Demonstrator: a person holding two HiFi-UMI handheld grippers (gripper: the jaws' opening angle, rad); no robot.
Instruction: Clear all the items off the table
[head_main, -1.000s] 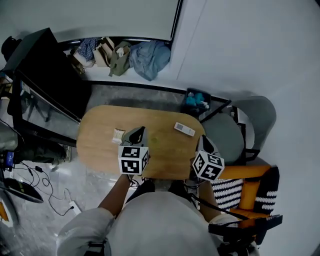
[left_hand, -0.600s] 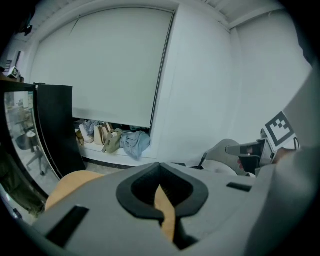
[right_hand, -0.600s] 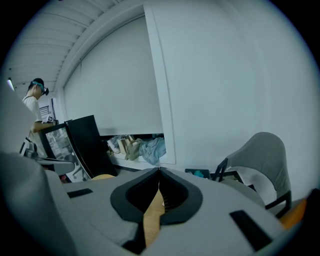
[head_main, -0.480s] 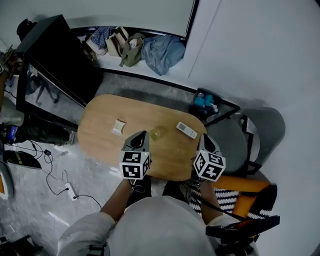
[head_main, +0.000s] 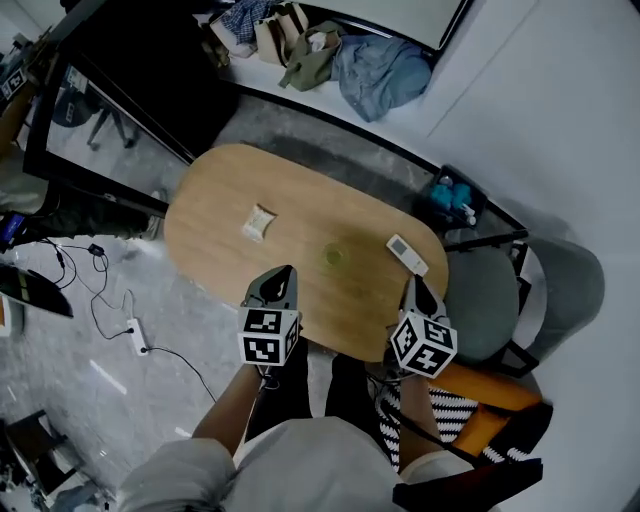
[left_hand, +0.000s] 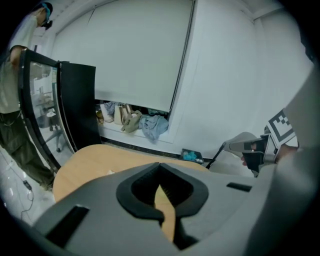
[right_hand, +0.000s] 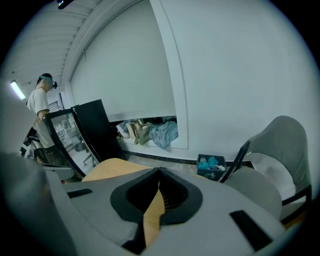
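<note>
The jaws of my left gripper (left_hand: 160, 166) are pressed together, tip against tip, with nothing between them. Through the narrow slit below them I see only the wood of the table (head_main: 215, 195). The jaws of my right gripper (right_hand: 159, 171) stand the same way, closed and empty.

A second ago my left gripper reached out over the middle of the table, close to the small pale packet (head_main: 259, 222). Since then I have drawn it back, with the jaws closed all the time, and I took nothing with it. Now both grippers hang at the near edge of the table, the left toward the middle of that edge and the right at the right end. My view has also swung, so the table lies more slanted before me.

The three things lie where they were:
- The packet is on the left part of the table.
- A small greenish round thing (head_main: 332, 256), perhaps a clear cup, is near the middle and now in plain sight.
- The white remote (head_main: 406, 254) is at the right end, just ahead of my right gripper.

For the task, I judge that nothing is cleared yet. To take the first thing I must open a pair of jaws and reach out again.
</note>
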